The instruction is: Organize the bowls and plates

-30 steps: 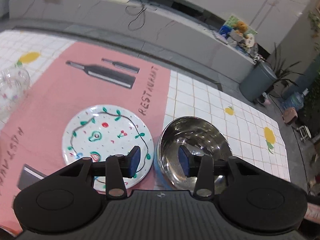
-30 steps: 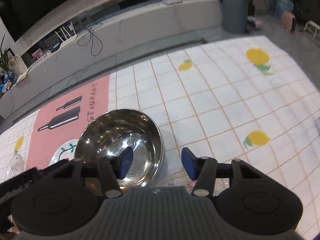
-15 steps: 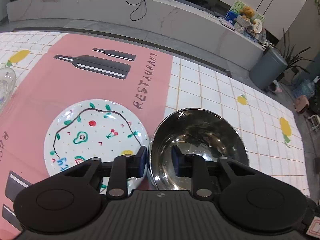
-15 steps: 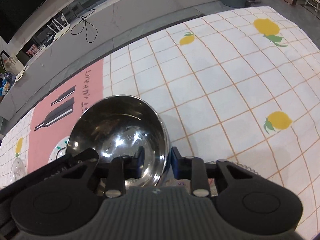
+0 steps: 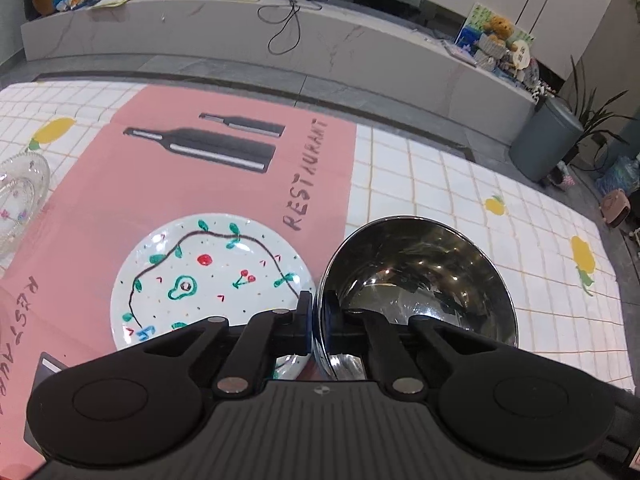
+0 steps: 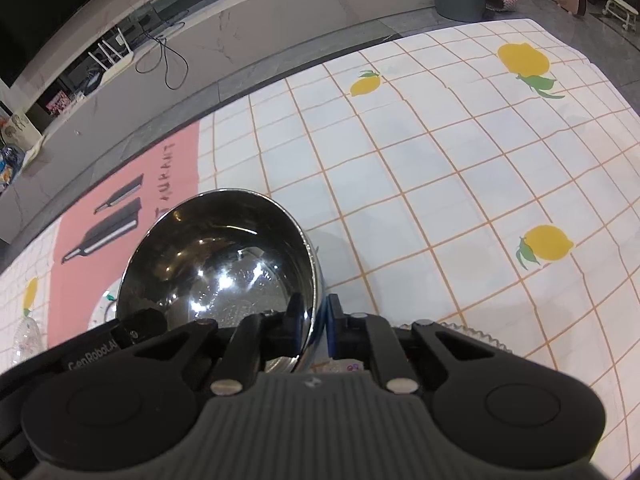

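Left wrist view: left gripper (image 5: 317, 322) fingers clamped on the near-left rim of the steel bowl (image 5: 416, 280), one finger outside, one inside. Bowl sits on the surface (image 5: 460, 196), w/ a painted plate (image 5: 208, 276) just beside it on the pink mat (image 5: 120, 200). Glass dish (image 5: 20, 204) at far left edge.

Right wrist view: right gripper (image 6: 316, 322) fingers pinch the bowl's (image 6: 216, 264) near-right rim, wall between them. Scalloped glass dish (image 6: 476, 334) partly hidden under the gripper. Plate (image 6: 105, 310) peeks out behind the bowl's left side.
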